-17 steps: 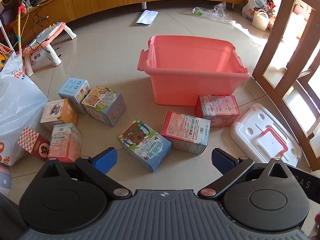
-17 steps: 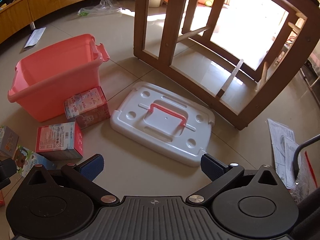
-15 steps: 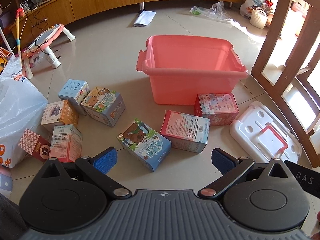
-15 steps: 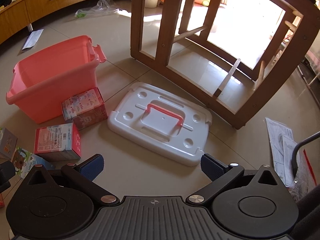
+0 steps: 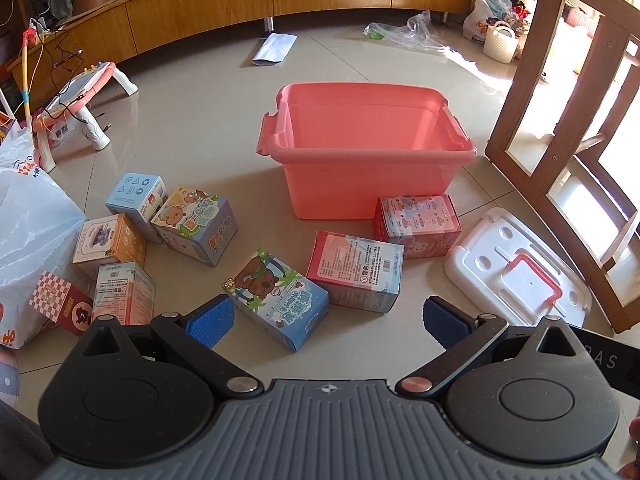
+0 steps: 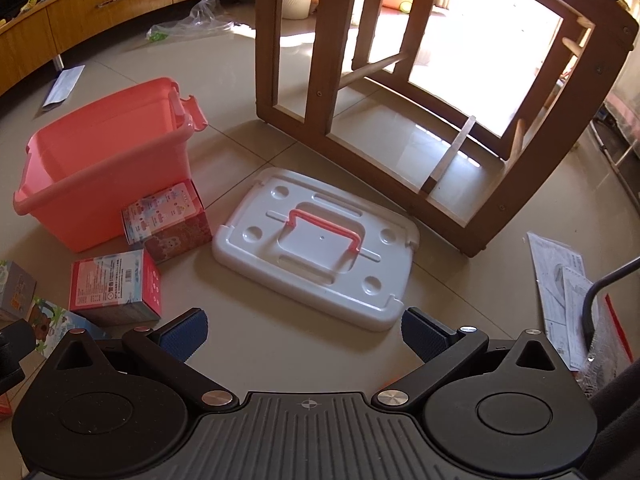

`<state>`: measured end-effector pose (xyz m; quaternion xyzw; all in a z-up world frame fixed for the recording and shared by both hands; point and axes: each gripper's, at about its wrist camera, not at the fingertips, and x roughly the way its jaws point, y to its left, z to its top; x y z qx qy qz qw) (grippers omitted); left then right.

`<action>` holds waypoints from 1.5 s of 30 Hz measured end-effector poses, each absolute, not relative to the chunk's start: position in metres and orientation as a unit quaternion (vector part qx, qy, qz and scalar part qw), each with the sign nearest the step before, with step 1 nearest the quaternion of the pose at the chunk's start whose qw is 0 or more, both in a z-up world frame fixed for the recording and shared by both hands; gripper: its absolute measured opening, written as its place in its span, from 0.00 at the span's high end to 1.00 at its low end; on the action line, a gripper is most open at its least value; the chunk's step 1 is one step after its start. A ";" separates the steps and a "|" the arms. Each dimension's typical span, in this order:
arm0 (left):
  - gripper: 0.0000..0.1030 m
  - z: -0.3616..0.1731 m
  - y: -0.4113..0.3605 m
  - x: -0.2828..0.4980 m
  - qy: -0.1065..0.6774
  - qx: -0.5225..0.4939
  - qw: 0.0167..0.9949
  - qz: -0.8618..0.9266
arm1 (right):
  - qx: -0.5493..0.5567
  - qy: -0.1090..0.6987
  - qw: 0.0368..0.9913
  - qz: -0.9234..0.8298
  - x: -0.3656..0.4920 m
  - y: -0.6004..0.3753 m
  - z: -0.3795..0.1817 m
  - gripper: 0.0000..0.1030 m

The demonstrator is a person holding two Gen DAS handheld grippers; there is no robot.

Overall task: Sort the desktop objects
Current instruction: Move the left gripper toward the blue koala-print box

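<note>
An empty pink bin (image 5: 368, 148) stands on the tiled floor; it also shows in the right wrist view (image 6: 100, 160). Several small cartons lie in front of it: a blue bear box (image 5: 276, 296), a red box (image 5: 356, 276) (image 6: 114, 286), a second red box against the bin (image 5: 416, 224) (image 6: 168, 220), and more at the left (image 5: 192, 224). My left gripper (image 5: 324, 320) is open and empty above the blue bear box. My right gripper (image 6: 302, 334) is open and empty over the near edge of the white lid (image 6: 316, 248).
The white bin lid with a red handle (image 5: 516, 276) lies right of the cartons. A wooden frame (image 6: 440, 92) stands at the right. A white plastic bag (image 5: 28, 232) is at the left. Papers (image 6: 564, 280) lie at the far right. A wooden cabinet (image 5: 240, 8) runs along the back.
Both grippers have tilted and moved slightly, so the bin and cartons shift a little in view. Both stay open and empty.
</note>
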<state>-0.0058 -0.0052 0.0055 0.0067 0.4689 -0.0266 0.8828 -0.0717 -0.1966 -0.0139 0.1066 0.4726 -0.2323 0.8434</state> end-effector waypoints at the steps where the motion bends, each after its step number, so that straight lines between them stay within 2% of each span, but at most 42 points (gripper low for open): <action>1: 0.00 0.005 -0.005 -0.005 0.470 0.006 0.882 -0.029 | 0.108 0.474 0.842 -0.233 -0.071 -0.196 -0.014 0.00; 9: 0.00 -0.017 0.011 0.015 0.463 0.016 0.886 0.017 | 0.119 0.483 0.833 -0.242 -0.068 -0.197 -0.021 0.00; 22: 0.00 -0.066 0.002 0.043 0.486 0.027 0.871 -0.065 | 0.130 0.515 0.820 -0.211 -0.053 -0.191 -0.046 0.00; 29: 0.00 -0.102 0.015 0.057 0.510 0.063 0.857 -0.050 | 0.156 0.530 0.805 -0.215 -0.041 -0.196 -0.065 0.00; 38: 0.02 -0.135 0.034 0.079 0.538 0.045 0.841 -0.050 | 0.148 0.551 0.799 -0.192 -0.027 -0.179 -0.080 0.00; 45: 0.02 -0.151 0.023 0.099 0.532 0.121 0.834 -0.086 | 0.153 0.560 0.792 -0.187 -0.017 -0.175 -0.090 0.00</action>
